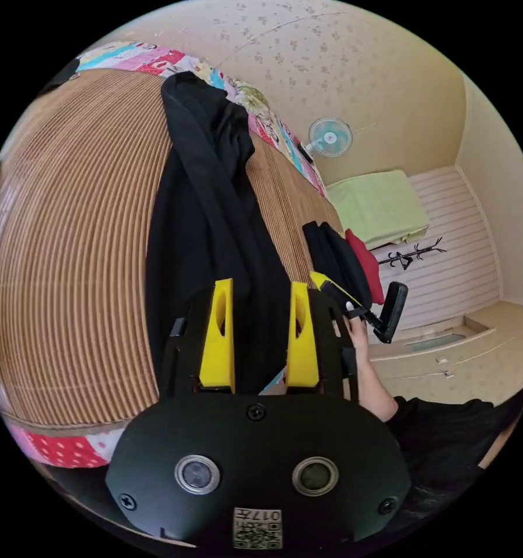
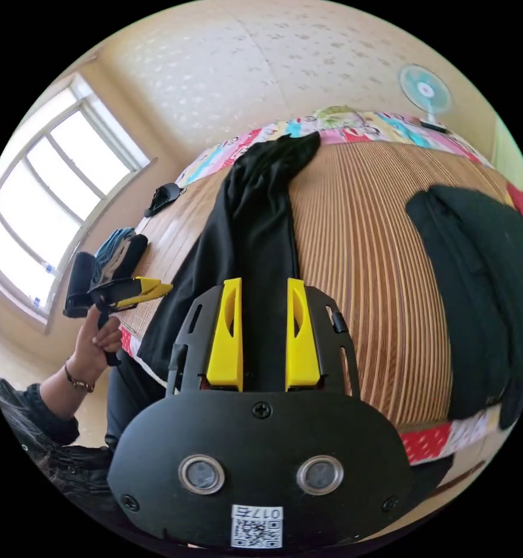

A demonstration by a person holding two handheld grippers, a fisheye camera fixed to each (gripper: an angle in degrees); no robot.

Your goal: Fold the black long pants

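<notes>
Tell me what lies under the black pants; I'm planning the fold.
The black pants lie on a striped mat, over a patterned sheet. Whatever is directly beneath them is covered.

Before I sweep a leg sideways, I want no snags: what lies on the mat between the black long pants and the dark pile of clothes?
Bare ribbed mat separates the black long pants from the dark pile, seen in the right gripper view.

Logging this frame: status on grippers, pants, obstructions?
Left gripper open, right gripper open, both over the pants. Pants lie lengthwise on the mat, unfolded. Dark clothes pile beside, apart.
</notes>
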